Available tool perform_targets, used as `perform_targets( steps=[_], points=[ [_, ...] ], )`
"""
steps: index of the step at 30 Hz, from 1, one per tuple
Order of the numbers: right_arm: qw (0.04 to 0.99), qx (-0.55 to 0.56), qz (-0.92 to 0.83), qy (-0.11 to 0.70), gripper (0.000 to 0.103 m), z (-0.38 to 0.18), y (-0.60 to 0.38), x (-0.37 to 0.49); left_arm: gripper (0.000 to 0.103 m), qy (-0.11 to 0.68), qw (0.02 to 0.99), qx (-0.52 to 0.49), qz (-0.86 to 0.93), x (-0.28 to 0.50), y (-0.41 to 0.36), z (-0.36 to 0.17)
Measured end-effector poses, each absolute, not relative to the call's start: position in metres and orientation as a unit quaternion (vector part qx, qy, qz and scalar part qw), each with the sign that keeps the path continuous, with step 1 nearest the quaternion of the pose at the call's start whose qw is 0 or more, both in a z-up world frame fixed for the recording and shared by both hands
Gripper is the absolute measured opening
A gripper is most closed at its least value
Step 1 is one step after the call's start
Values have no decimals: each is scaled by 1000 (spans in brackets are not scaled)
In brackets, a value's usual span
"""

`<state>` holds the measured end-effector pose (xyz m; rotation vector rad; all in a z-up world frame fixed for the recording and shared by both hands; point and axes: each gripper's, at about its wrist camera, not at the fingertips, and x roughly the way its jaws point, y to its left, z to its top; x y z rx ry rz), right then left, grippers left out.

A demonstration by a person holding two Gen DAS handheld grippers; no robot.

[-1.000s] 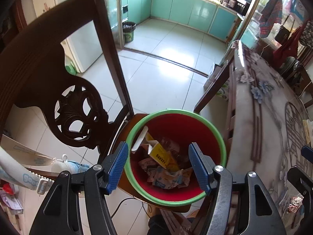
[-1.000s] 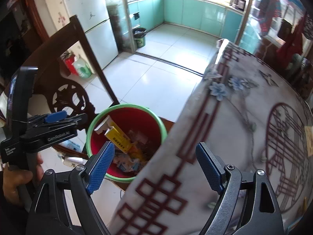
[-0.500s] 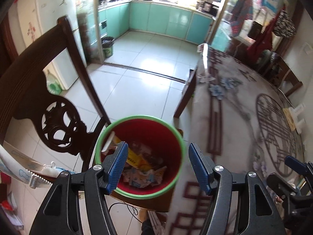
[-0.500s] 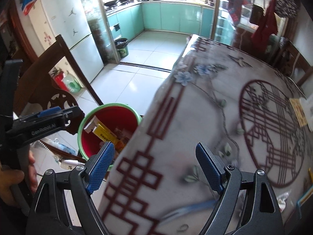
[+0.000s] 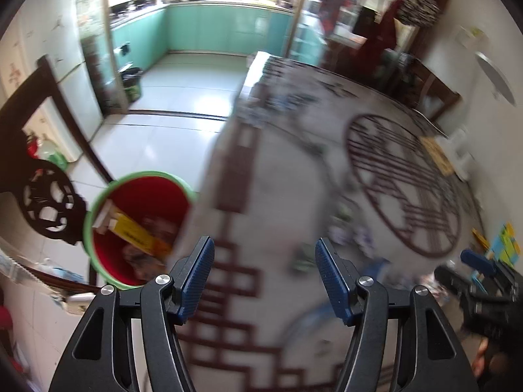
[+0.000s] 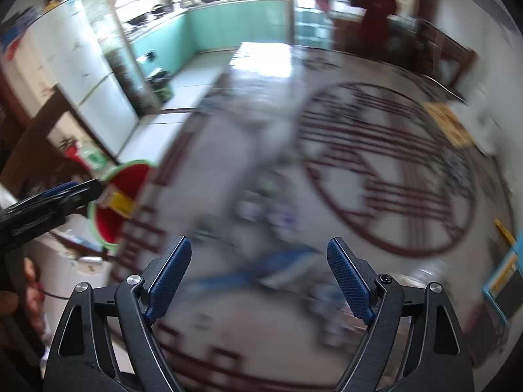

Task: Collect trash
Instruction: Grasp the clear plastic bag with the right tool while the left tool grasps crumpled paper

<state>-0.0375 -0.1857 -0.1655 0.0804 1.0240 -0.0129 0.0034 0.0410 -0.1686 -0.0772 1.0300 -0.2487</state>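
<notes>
A red bin with a green rim (image 5: 98,202) stands on a chair beside the table; it holds a yellow box (image 5: 132,233) and crumpled wrappers. It also shows in the right wrist view (image 6: 112,171). My left gripper (image 5: 264,274) is open and empty above the table's edge. My right gripper (image 6: 260,272) is open and empty above the table, over blurred blue and white litter (image 6: 281,261). Both views are motion-blurred.
The table (image 5: 294,170) has a grey cloth with a dark red round pattern. A carved dark wooden chair back (image 5: 42,196) stands left of the bin. Coloured cards (image 5: 505,243) lie at the table's right. The kitchen floor (image 5: 170,107) lies beyond.
Both grippers have swung right, away from the bin and over the table. The bin has slid to the left in both views. Both stay open.
</notes>
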Motion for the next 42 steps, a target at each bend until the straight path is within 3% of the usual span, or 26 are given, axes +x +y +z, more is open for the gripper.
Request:
perform_targets(
  steps=[10, 16, 18, 19, 20, 24, 35, 36, 37, 42],
  points=[
    [834, 169, -141, 505, 85, -201, -373, -81, 63, 500, 845, 18, -189, -49, -85, -171],
    [814, 205, -122, 529, 84, -247, -385, -71, 63, 504, 830, 63, -230, -69, -142, -179],
    [813, 185, -114, 540, 67, -257, -380, -64, 63, 508, 821, 79, -246, -73, -159, -183],
    [812, 180, -107, 545, 45, -260, -378, -63, 63, 510, 816, 92, -256, -76, -169, -186],
    [811, 178, -95, 549, 36, -263, -377, -61, 63, 509, 812, 110, -265, -79, -181, -189],
    [828, 179, -86, 524, 32, -247, -385, -67, 63, 508, 796, 158, -289, -83, -214, -205],
    [855, 181, -82, 479, 31, -185, -416, -95, 63, 566, 744, 149, -321, -58, -267, -259],
    [855, 179, -81, 479, 31, -186, -414, -93, 59, 575, 741, 144, -318, -55, -269, -265],
    [856, 174, -81, 481, 31, -185, -412, -94, 37, 581, 737, 134, -318, -55, -270, -267],
    [858, 165, -77, 481, 31, -183, -406, -84, 33, 554, 764, 108, -313, -48, -254, -243]
  ],
)
